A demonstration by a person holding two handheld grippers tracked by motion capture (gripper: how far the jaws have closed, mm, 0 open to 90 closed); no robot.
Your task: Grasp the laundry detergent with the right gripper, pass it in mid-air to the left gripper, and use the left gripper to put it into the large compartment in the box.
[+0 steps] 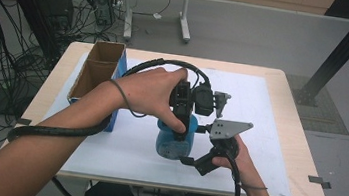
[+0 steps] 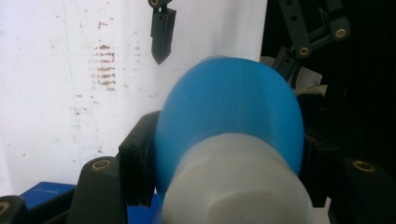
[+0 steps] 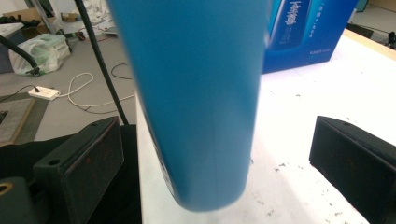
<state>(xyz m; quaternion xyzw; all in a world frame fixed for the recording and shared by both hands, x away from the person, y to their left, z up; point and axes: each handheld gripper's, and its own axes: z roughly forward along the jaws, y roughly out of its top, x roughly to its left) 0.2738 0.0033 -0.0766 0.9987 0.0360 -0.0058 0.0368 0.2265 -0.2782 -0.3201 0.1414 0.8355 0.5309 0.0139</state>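
A blue bottle [image 1: 170, 147] with a whitish cap [image 2: 233, 186] stands upright on the white sheet near the table's front edge. My left gripper [image 1: 182, 125] comes down on it from above and is shut on the bottle's shoulder [image 2: 233, 107] just below the cap, one black pad on each side. My right gripper [image 1: 194, 160] reaches in low from the right, open. In the right gripper view its two pads [image 3: 88, 158] stand apart from the bottle's body [image 3: 196, 93], which passes between them with a gap on both sides.
An open blue carton [image 1: 97, 76] with brown flaps stands at the table's left, also behind the bottle as the carton [image 3: 308, 32]. The white sheet [image 1: 258, 138] covers most of the wooden tabletop. Cables trail from both grippers; floor cables and desk legs lie beyond.
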